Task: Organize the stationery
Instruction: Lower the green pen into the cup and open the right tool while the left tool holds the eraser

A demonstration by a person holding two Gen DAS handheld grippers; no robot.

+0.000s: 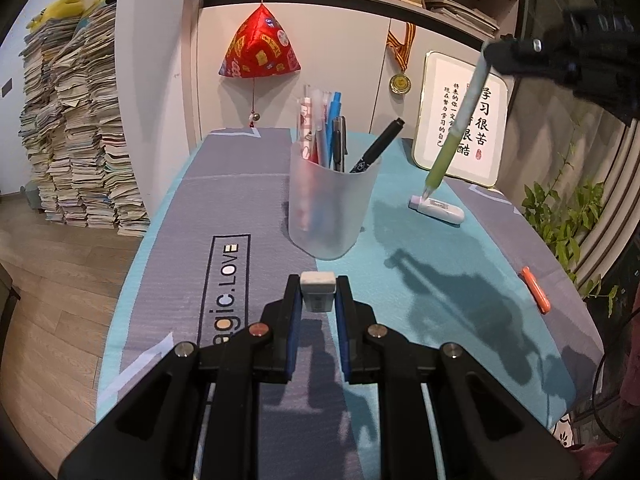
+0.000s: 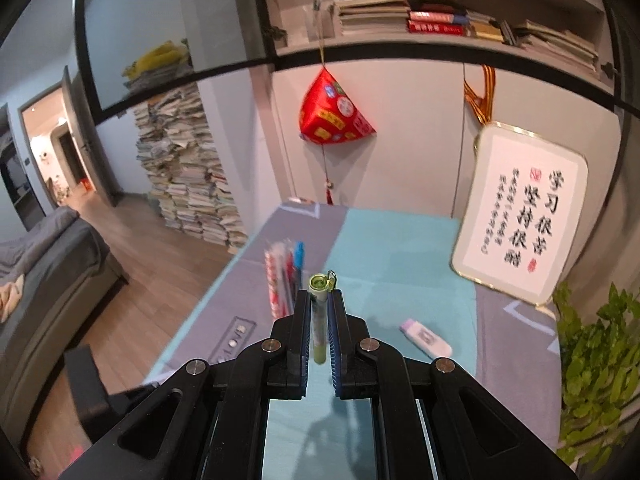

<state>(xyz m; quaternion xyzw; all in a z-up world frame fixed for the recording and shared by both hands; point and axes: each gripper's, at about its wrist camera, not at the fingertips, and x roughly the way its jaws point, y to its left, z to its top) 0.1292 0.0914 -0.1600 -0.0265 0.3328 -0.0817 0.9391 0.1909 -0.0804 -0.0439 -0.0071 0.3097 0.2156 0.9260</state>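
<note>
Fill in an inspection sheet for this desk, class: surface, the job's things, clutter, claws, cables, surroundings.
Surface: desk mat, grey and teal, printed lettering.
Job's things: frosted pen cup upright, holding several pens; white eraser; green pen; white and lilac correction tape lying flat; orange item near the mat's right edge.
Clutter: nothing seen.
Claws: left claw shut on the eraser; right claw shut on the green pen, held off the mat.
Cables: dark cable at the right edge.
Surroundings: framed calligraphy, red hanging ornament, paper stacks, potted plant.
</note>
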